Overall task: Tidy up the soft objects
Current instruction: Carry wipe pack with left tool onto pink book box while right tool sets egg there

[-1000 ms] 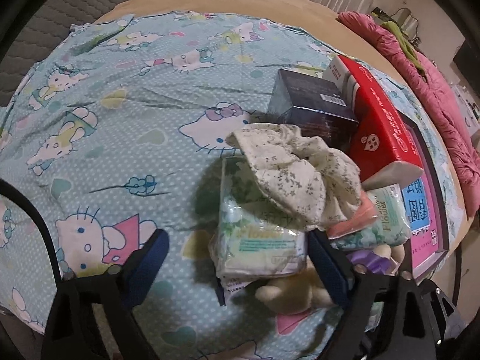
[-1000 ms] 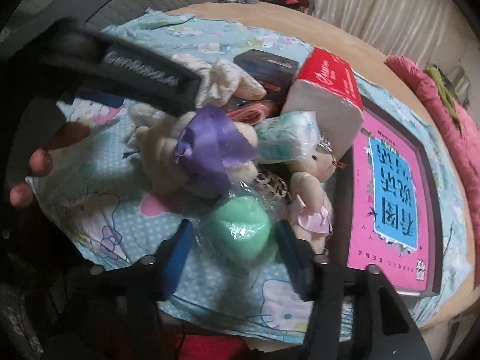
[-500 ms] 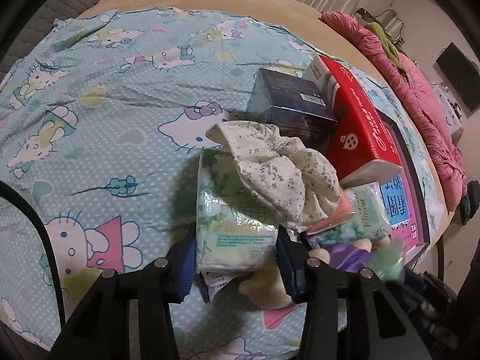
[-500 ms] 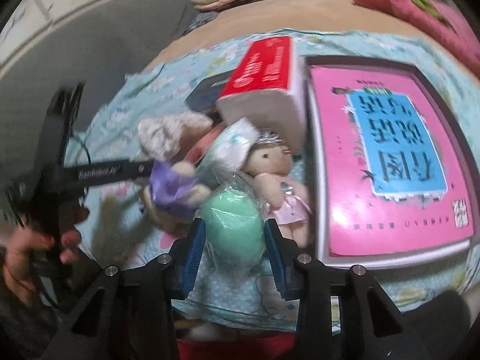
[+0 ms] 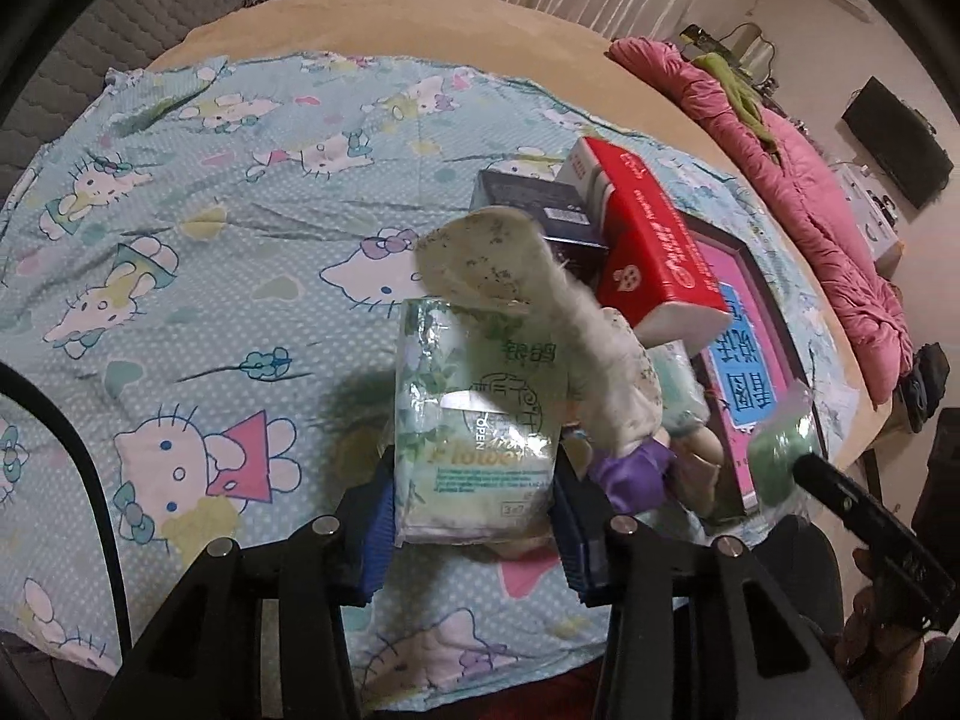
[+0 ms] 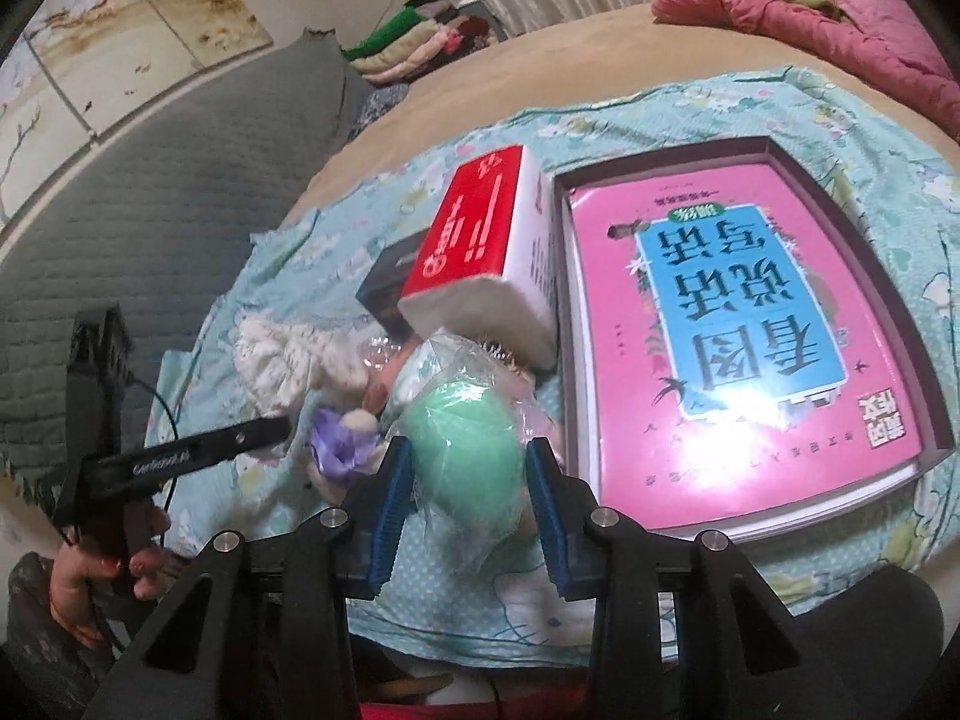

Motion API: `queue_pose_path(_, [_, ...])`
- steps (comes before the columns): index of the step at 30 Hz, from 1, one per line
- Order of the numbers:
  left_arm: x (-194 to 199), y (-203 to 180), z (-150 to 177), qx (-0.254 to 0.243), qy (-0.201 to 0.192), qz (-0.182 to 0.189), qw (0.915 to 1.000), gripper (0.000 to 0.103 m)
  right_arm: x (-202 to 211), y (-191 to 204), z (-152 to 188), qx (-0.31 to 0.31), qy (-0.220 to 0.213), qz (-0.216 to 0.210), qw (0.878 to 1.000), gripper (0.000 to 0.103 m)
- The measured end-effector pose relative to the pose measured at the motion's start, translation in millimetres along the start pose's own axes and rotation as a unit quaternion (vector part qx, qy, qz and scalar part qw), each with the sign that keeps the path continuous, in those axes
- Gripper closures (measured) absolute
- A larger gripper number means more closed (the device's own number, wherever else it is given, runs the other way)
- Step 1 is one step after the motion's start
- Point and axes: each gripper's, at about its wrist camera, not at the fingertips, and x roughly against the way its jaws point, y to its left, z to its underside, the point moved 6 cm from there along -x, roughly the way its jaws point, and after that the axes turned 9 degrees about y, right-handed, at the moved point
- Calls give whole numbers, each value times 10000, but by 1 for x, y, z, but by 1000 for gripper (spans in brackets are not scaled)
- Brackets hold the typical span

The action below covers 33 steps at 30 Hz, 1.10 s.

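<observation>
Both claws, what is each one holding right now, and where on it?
Left claw is shut on the tissue pack, clamping its lower end from both sides. Right claw is shut on the bagged green sponge, squeezing its two sides.

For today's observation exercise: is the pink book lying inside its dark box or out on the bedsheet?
Inside. In the right wrist view the pink book lies flat, cover up, with the dark box walls rising around its far and side edges.

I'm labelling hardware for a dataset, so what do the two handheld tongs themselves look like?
Both the left tongs and the right tongs have black angular frames with silver bolt heads and ribbed blue pads. Seen from the right wrist camera, the left tool's bar carries white lettering that looks like a GenRobot brand name, and a thin black cable trails from it. A bare hand grips it; no sleeve is visible.
</observation>
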Motion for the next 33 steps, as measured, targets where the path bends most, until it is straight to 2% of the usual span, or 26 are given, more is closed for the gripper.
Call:
queue_pose_path(12, [28, -18, 6, -166, -207, -36, 9996, 58, 18, -11, -4, -85, -340, 44, 9994, 63])
queue_pose_path(16, [17, -21, 1, -147, -12, -95, 9998, 58, 17, -16, -4, -143, -341, 21, 9993, 63])
queue_pose_path(20, [7, -34, 0, -332, 252, -180, 9990, 58, 17, -18, -3, -193, -351, 1, 9992, 63])
queue_pose_path(25, [-5, -43, 5, -461, 707, -455, 9954, 58, 20, -24, -2, -294, -393, -53, 9988, 63])
queue_pose_path(27, [-9, -41, 8, -417, 934, -397, 9940, 58, 20, -26, -2, -339, -400, -87, 9986, 64])
queue_pose_path(30, [-7, -36, 11, -439, 1016, -534, 9924, 57, 22, -27, -2, -359, -431, -137, 9983, 64])
queue_pose_path(33, [2, -33, 15, -369, 1022, -442, 9931, 58, 24, -28, -3, -381, -463, -182, 9980, 64])
